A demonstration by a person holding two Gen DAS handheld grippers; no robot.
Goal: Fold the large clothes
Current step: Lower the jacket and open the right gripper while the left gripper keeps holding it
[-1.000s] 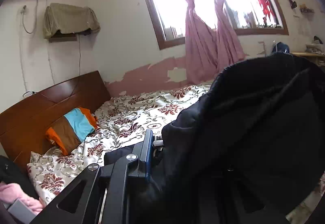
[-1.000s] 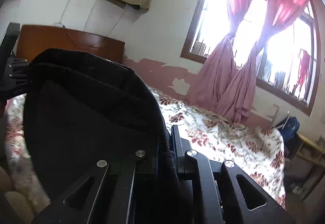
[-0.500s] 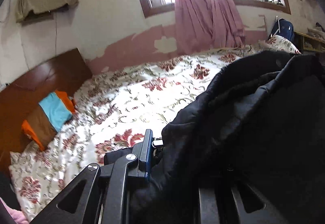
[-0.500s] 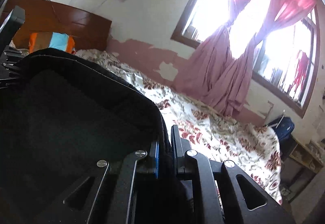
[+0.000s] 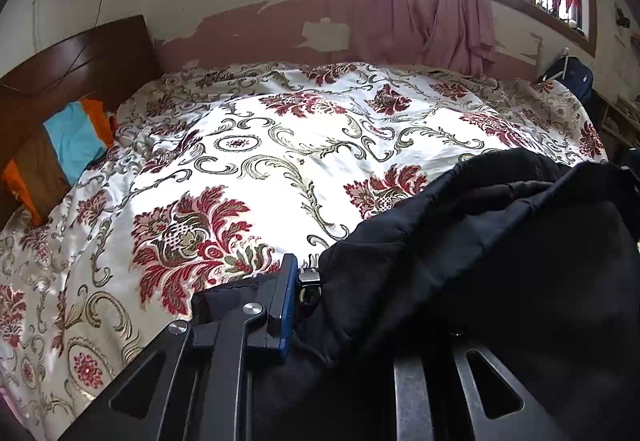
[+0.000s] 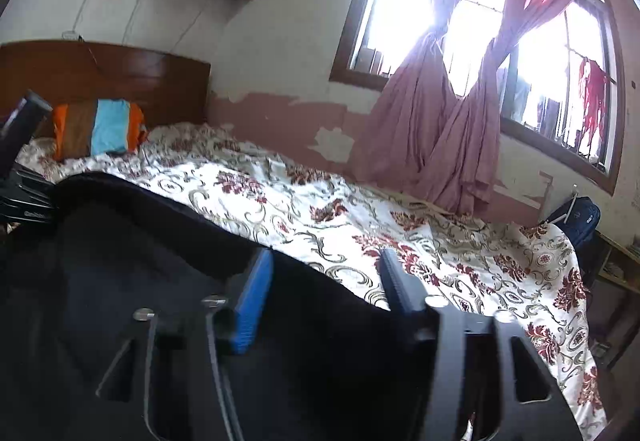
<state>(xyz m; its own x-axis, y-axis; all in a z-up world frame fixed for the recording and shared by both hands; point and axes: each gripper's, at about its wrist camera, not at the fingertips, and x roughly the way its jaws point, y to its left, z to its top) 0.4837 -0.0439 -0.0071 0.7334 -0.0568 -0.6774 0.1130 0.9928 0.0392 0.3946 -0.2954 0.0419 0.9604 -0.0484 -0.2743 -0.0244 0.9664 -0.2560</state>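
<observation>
The left gripper pinches the black garment, which buries its right finger. The right gripper is opening, cloth between but pads clear. The garment lies along the bed's near edge; beyond it, the pillow leans at the headboard.

right gripper low over black garment, jaws opening, cloth between blue pads but not pressed. floral bedspread beyond. striped pillow against wooden headboard. pink curtains knotted at window. other gripper at left edge, touching the garment.
</observation>
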